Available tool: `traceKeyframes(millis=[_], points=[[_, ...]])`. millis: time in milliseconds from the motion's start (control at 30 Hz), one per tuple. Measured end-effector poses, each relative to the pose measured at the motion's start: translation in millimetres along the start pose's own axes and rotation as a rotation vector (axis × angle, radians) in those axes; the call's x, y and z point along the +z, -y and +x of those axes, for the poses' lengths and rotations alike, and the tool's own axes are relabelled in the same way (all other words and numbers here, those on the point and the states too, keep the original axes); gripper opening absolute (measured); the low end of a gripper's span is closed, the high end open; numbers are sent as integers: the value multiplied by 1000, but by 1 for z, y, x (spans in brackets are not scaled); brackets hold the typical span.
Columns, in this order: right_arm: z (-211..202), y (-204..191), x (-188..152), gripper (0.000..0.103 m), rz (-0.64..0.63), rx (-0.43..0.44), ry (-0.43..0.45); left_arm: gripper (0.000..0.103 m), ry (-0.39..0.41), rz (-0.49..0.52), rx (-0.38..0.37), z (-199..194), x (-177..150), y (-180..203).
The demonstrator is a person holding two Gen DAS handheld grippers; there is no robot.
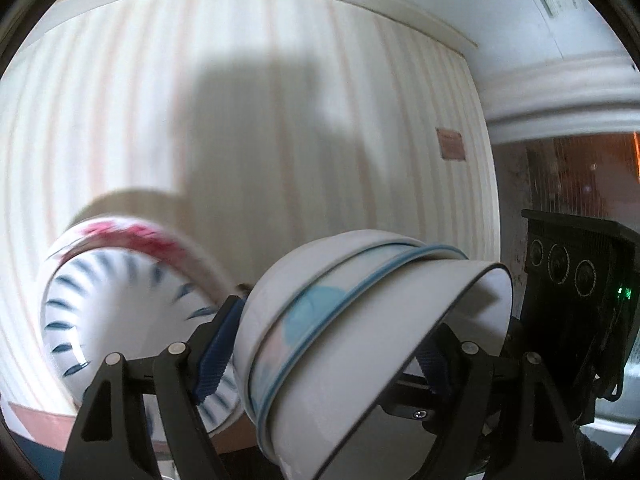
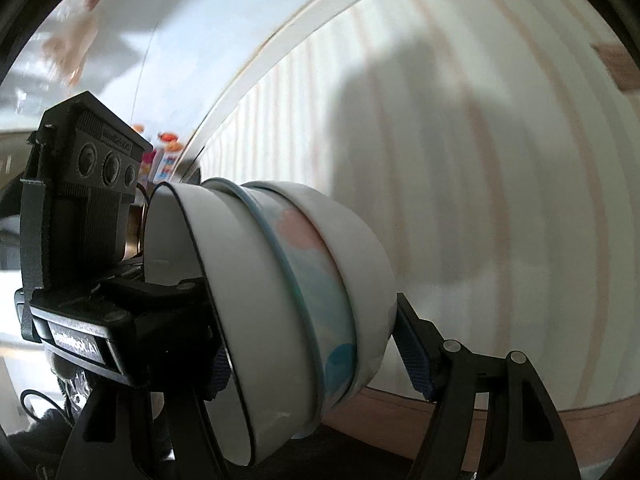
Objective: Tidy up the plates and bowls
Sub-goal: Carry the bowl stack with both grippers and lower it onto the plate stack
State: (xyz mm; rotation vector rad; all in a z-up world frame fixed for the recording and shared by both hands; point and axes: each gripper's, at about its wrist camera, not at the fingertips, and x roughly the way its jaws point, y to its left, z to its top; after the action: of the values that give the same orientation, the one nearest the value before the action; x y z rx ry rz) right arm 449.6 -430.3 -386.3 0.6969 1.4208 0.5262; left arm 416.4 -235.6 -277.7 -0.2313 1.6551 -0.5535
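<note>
A nested stack of three white bowls (image 1: 340,344), one with a blue rim and pastel spots, lies on its side between the fingers of my left gripper (image 1: 328,344). The same stack (image 2: 296,304) also sits between the fingers of my right gripper (image 2: 312,340). Both grippers are shut on the stack from opposite sides, and it is held up in the air. A white bowl with dark blue dashes and a pink rim (image 1: 120,304) stands tilted behind the left gripper's left finger (image 1: 218,344).
A pale striped wall (image 1: 240,100) fills the background in both views. The right gripper's body (image 1: 576,300) shows at the right of the left wrist view, and the left gripper's body (image 2: 80,220) at the left of the right wrist view. A brown edge (image 2: 440,420) runs below.
</note>
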Motion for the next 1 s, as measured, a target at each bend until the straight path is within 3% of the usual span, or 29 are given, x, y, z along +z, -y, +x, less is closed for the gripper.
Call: traceKeyframes(millis=[233,500,767,1000], points=[[47,-40,8,72,-99,20,-101,79,69,-130,6,-26,-19,-59],[93,-73,13,72,-179,26,-215,79,105,-249,19,-29,-38,-101],[130,-94,12,72,-225,5,-294,79,108,-320,-1,-21,-43,-124],[160,-105,15,72,-225,-29,-312,79,96,-336,-26,-12,-41,-129]])
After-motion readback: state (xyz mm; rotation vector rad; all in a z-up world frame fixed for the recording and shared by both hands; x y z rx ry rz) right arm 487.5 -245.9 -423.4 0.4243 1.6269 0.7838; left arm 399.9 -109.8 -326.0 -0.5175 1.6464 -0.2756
